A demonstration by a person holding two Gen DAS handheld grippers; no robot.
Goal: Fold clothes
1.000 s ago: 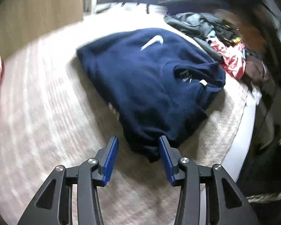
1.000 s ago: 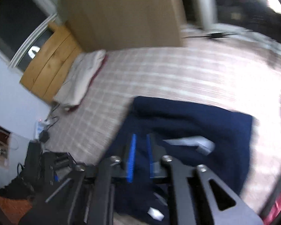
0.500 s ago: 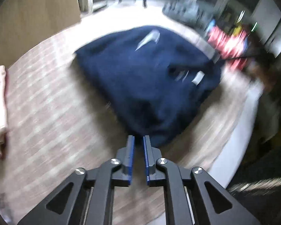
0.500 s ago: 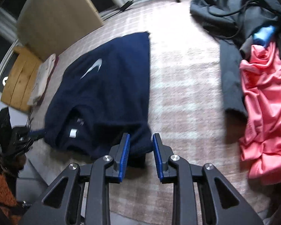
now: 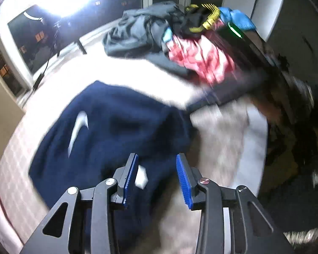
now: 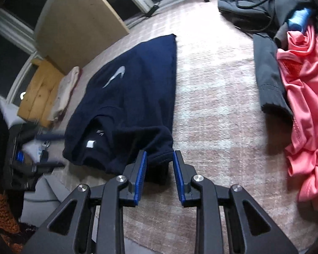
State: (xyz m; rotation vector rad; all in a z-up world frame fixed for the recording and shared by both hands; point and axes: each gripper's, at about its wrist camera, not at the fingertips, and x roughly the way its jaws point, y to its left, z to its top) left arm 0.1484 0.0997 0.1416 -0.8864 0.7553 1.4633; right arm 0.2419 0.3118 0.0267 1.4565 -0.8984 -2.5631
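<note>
The navy shirt (image 6: 129, 105) lies on the rug (image 6: 212, 110), narrowed to a long strip, logo up, collar end toward me, and one sleeve corner is bunched near my right gripper (image 6: 159, 169). Half a sec ago both grippers were closed or nearly so; now both stand apart w/ nothing between the pads. My left gripper (image 5: 156, 177) was pinched at the shirt's near edge and is now lifted over the collar part, the view swinging fast (blurred). I judge a side fold was just released, so the shirt is partly folded; a crosswise fold seems left.

Edges: the shirt's long right edge is straight and free, w/ a wide band of bare rug betw. it and the pile of clothes (image 6: 296, 84). On the left, a folded cloth (image 6: 65, 93) and a wooden crate (image 6: 38, 89) sit near, so less room there. The rug's near border is just beside the collar end.
</note>
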